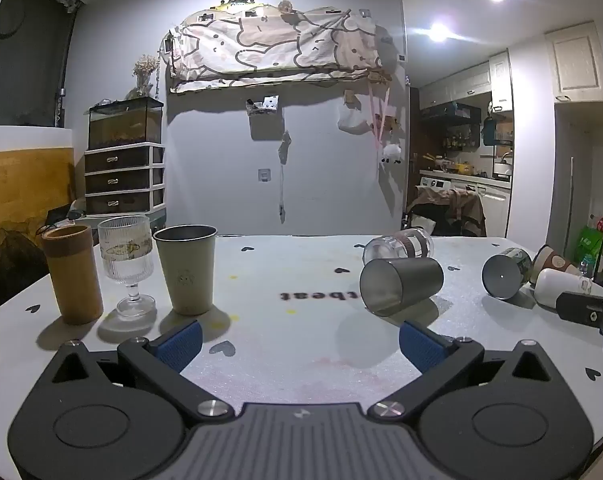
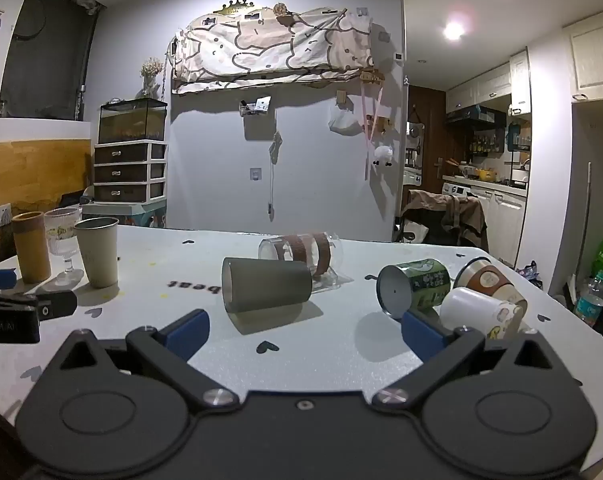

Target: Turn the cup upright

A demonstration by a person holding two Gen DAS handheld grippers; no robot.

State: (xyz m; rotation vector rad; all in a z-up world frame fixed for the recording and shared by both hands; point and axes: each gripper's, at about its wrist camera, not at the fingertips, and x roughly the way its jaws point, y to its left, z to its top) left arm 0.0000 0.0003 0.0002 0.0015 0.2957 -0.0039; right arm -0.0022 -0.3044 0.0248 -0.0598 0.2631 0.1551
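Note:
A grey metal cup (image 1: 401,285) lies on its side on the white table, mouth toward me; it also shows in the right wrist view (image 2: 266,290). Behind it lies a clear glass cup with brown bands (image 1: 399,242) (image 2: 301,252). To the right lie a green-printed cup (image 2: 415,286) (image 1: 505,272), a brown-sleeved paper cup (image 2: 491,282) and a white mug (image 2: 479,314). My left gripper (image 1: 299,342) is open and empty, short of the grey cup. My right gripper (image 2: 303,330) is open and empty, its right finger (image 2: 423,334) near the green cup.
Upright at the left stand a bamboo cup (image 1: 72,274), a ribbed stemmed glass (image 1: 126,264) and a beige metal cup (image 1: 187,270). The table (image 1: 301,280) has heart marks. The other gripper shows at the edges (image 1: 589,314) (image 2: 17,312).

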